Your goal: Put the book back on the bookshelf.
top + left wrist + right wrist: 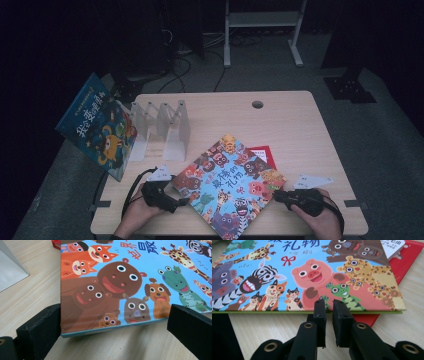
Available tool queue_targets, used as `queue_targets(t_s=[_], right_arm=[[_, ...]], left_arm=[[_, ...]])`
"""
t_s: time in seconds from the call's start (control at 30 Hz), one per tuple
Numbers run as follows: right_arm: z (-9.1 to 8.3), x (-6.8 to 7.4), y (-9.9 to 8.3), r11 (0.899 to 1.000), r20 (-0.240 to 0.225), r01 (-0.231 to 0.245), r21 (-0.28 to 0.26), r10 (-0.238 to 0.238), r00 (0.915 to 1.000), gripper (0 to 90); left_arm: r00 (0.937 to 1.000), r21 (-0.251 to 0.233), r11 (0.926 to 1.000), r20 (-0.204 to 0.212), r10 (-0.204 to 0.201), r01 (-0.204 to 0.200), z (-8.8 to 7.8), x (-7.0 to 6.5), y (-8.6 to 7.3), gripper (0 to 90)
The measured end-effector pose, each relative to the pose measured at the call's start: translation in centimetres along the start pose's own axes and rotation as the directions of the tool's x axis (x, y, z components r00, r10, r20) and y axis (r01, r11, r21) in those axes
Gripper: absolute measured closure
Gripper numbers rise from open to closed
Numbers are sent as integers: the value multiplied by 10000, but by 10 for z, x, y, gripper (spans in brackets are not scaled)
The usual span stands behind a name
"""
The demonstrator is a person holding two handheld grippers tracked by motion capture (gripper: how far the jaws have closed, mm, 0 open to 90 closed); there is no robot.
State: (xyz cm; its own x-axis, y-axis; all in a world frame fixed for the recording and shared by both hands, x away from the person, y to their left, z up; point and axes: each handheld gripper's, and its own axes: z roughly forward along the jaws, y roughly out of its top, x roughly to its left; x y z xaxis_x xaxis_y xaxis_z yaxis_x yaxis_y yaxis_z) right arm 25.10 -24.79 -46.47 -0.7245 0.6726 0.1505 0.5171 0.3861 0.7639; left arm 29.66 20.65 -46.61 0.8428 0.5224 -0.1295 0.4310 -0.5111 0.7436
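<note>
The right claw (329, 302) sits at the near edge of the animal picture book (229, 186), its two black jaws drawn almost together with only a thin slit between them; their tips rest right at the cover's green edge, and nothing is caught in that slit as far as I can see. Over on the other side, the left claw (113, 322) stands wide, one jaw either side of the book's corner, the left jaw close against the spine side and the right one clear of the cover, so it brackets the book without pinching it. The book lies flat and skewed on the worktop (295, 125), in the near middle, partly covering a red book (264, 154) whose corner pokes out beyond it. Further back on the left stands a clear divider rack (162, 127), and a blue picture book (97, 125) leans by its outer end.

To my eye this is the start of picking the flat book up to stand it in the rack: the claws are lining up on opposite edges. Next, I'd say, the narrowed right claw needs to work under the edge and lever it off the red book, while the left closes on the corner for a firm hold; the risk is dragging the red book along
</note>
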Motion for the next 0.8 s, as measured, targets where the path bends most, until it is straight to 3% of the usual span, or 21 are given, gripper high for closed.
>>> queue_targets(t_s=[0.43, 0.8], right_arm=[[8, -9, 9, 10000, 418, 17, -62, -14, 9991, 802], [20, -10, 22, 9997, 207, 210, 135, -213, 9996, 820]], left_arm=[[9995, -96, 9998, 286, -150, 153, 3, -1, 1, 0], [9994, -148, 9997, 274, -203, 208, -2, 1, 1, 0]])
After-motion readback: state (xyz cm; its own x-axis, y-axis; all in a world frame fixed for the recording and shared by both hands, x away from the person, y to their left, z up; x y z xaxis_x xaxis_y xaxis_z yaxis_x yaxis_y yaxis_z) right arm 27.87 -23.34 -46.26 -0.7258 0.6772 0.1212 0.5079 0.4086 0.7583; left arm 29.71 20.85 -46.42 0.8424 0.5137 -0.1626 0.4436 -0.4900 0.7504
